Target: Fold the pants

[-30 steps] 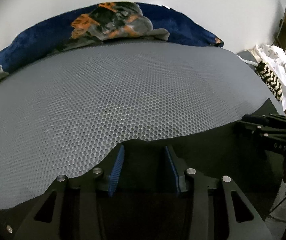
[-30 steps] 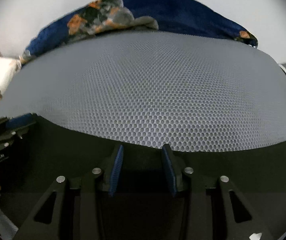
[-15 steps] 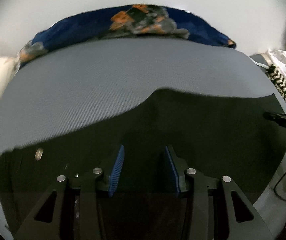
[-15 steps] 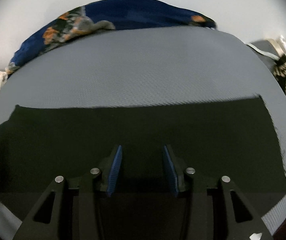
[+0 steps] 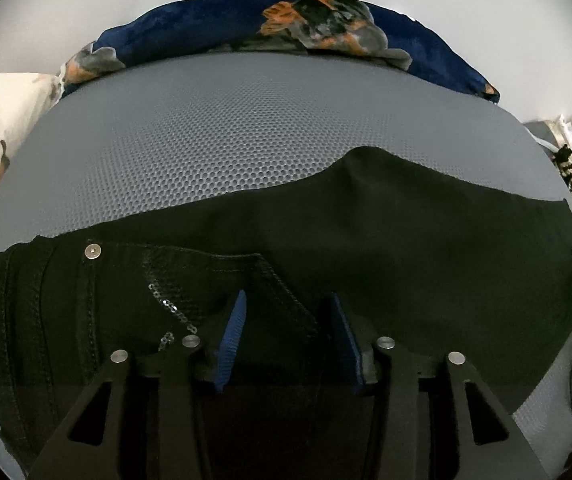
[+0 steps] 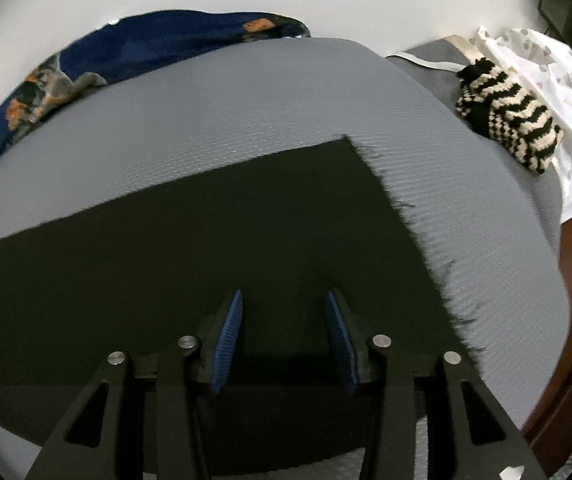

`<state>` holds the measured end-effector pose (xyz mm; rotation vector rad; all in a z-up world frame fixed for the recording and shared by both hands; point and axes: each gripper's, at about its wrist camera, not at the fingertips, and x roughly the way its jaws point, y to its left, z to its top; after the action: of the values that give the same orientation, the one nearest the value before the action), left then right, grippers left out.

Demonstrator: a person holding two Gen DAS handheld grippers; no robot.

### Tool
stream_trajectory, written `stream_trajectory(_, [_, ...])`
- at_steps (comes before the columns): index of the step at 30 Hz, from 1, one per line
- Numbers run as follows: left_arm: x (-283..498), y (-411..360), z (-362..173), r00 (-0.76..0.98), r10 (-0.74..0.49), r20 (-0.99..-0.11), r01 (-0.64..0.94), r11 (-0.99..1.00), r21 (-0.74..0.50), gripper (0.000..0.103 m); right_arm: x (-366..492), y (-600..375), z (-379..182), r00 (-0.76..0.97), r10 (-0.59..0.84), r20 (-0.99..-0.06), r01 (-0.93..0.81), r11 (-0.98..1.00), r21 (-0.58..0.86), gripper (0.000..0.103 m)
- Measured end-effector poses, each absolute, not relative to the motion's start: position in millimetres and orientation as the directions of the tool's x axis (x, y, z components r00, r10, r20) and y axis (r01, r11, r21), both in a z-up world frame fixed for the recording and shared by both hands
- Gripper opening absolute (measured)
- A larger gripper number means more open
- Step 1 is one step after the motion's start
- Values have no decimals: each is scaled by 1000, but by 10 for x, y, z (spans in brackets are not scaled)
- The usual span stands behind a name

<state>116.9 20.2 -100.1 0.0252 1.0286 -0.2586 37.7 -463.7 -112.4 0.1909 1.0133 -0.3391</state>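
The black pants (image 5: 326,248) are lying flat across the grey honeycomb mat (image 5: 225,140), waistband and rivet button (image 5: 93,251) toward the left, frayed leg hem (image 6: 414,224) toward the right. The left gripper (image 5: 286,332) is hovering over the pocket area, the right gripper (image 6: 283,330) over the leg near the hem; both are standing apart, gripping nothing. To fold well, each is probably needing to pinch one layer's edge cleanly (not a bunch of cloth), lifting both ends level so the hem is landing square on the waistband without wrinkling.
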Motion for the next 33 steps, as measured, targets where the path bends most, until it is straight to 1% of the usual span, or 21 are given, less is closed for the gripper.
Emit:
stream_trajectory(2, [1157, 181, -973, 482, -195, -854, 211, 972, -103, 50, 355, -4738, -1095, 487, -138, -862, 345, 937, 45, 40])
stream_trajectory(4, [1123, 146, -941, 475, -199, -857, 210, 972, -110, 50, 291, -4848, -1014, 510, -96, -855, 343, 934, 100, 42])
stream_trajectory(7, [1026, 42, -893, 462, -223, -858, 239, 963, -121, 50, 206, -5049, -926, 538, -43, -842, 347, 922, 175, 43])
stream_trajectory(8, [983, -10, -878, 459, -232, -857, 255, 959, -123, 50, 191, -5156, -908, 535, -22, -845, 354, 913, 201, 46])
stream_trajectory(13, [872, -203, -836, 436, -276, -857, 308, 940, -145, 50, 146, -5637, -975, 510, 93, -855, 387, 863, 324, 47])
stream_trajectory(21, [851, -381, -882, 407, -288, -867, 313, 936, -164, 50, 45, -6184, -1141, 560, 247, -791, 417, 741, 527, 48])
stream_trajectory(27, [837, -486, -974, 378, -272, -885, 310, 938, -156, 50, 13, -6341, -1278, 593, 317, -740, 397, 684, 612, 48])
stream_trajectory(32, [840, -514, -994, 376, -262, -889, 302, 941, -150, 50, 56, -6284, -1323, 581, 403, -708, 312, 693, 650, 48])
stream_trajectory(33, [835, -515, -997, 376, -261, -889, 300, 942, -149, 51, 68, -6258, -1330, 575, 417, -704, 298, 695, 655, 42])
